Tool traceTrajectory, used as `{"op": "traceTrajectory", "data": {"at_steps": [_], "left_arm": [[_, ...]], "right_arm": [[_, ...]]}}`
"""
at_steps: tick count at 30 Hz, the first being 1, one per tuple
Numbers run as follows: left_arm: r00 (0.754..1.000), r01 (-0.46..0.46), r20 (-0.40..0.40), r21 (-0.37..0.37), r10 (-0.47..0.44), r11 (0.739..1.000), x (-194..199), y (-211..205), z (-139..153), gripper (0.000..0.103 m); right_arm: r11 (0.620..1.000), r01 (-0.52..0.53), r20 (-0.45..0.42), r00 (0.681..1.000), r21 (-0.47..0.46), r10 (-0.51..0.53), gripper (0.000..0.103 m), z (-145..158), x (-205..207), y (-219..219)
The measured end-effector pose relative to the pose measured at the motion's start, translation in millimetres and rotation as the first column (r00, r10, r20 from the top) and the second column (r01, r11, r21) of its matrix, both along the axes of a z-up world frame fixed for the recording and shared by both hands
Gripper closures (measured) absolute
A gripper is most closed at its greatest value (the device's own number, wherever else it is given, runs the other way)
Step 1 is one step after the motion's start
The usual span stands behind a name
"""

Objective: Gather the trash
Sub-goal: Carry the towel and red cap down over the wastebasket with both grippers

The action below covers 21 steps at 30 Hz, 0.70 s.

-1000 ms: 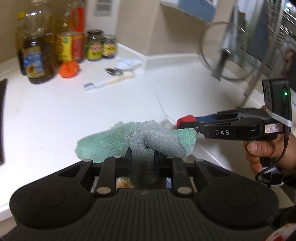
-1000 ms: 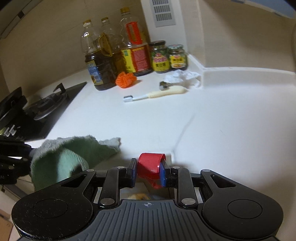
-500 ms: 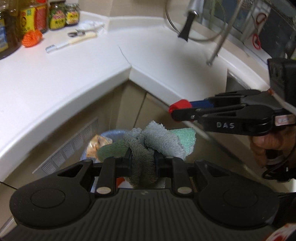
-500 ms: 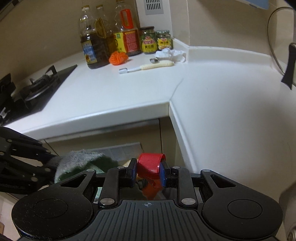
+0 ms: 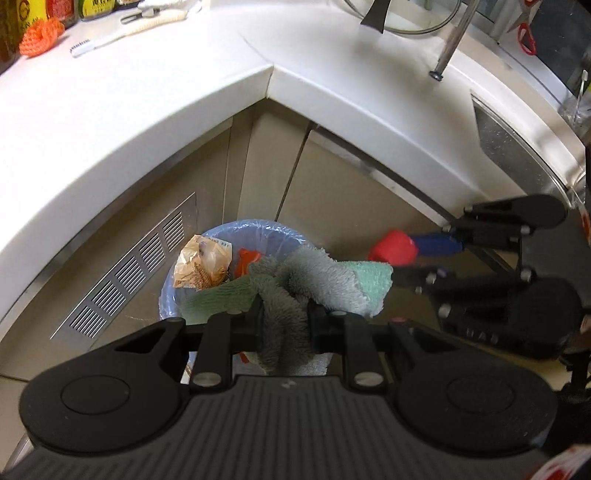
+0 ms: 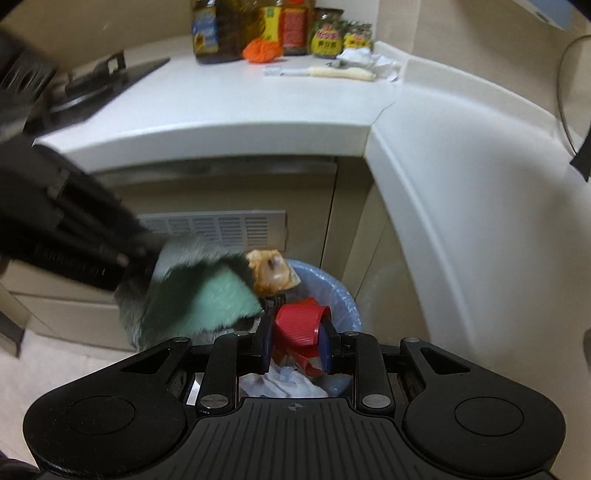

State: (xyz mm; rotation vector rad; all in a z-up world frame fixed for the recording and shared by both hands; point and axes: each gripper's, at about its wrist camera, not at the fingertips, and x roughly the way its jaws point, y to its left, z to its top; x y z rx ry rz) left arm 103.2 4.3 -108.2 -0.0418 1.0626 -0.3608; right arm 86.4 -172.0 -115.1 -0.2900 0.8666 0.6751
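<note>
A white counter (image 5: 155, 96) bends around an inside corner above beige cabinet doors (image 5: 325, 192), one panel carrying a slatted metal vent (image 5: 129, 273). A black gas hob (image 6: 96, 85) sits at its far left, under beige walls (image 6: 92, 26). The floor (image 6: 44, 362) is pale.

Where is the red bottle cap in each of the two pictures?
Left wrist view: the red cap is at the right of middle, pinched in the right tongs coming in from the right edge.
Right wrist view: the red cap is at the bottom middle, pinched between those tongs' blue pads.
Shared landmark: the blue-lined trash bin under both.
</note>
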Motion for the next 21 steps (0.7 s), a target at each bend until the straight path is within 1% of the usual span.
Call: {"op": "traceTrajectory", "data": {"at_steps": [4, 8, 10, 12, 16, 19, 21], "left_arm": [[1.0, 0.025, -0.012, -0.011, -0.025, 1.0, 13.1, -5.1, -7.6, 0.083], [0.997, 0.07, -0.016, -0.038, -0.071, 0.997, 26.5, -11.8, -9.5, 0.083], [0.996, 0.088, -0.028, -0.038, -0.089, 0.995, 34.7, -15.2, -15.7, 0.083], [0.994, 0.096, -0.055, -0.031, -0.098, 0.995, 44.7, -17.6, -30.2, 0.083], [0.991, 0.083, -0.107, 0.019, -0.08, 0.996, 63.8, -20.4, -68.8, 0.083], [0.993, 0.038, -0.111, 0.037, -0.033, 0.999, 73.6, -19.1, -87.5, 0.083], [0.994, 0.025, -0.107, 0.044, -0.02, 0.999, 78.0, -18.5, -96.3, 0.083]], "right_arm": [[1.0, -0.012, -0.023, 1.0, -0.019, 0.011, 0.078, -19.6, 1.3, 3.3], [0.999, -0.003, -0.049, 0.999, -0.033, 0.001, 0.078, -33.2, 1.1, 1.4], [0.999, 0.0, -0.052, 0.999, -0.041, -0.002, 0.078, -38.3, 1.1, 0.2], [0.999, 0.004, -0.051, 0.999, -0.054, -0.006, 0.078, -43.9, 1.5, -0.8], [0.997, 0.021, -0.052, 0.998, -0.079, -0.025, 0.078, -59.3, 6.6, 0.0], [0.996, 0.036, -0.047, 0.998, -0.084, -0.04, 0.078, -71.3, 12.0, 2.9], [0.996, 0.038, -0.04, 0.998, -0.081, -0.041, 0.078, -78.7, 15.4, 7.0]]}}
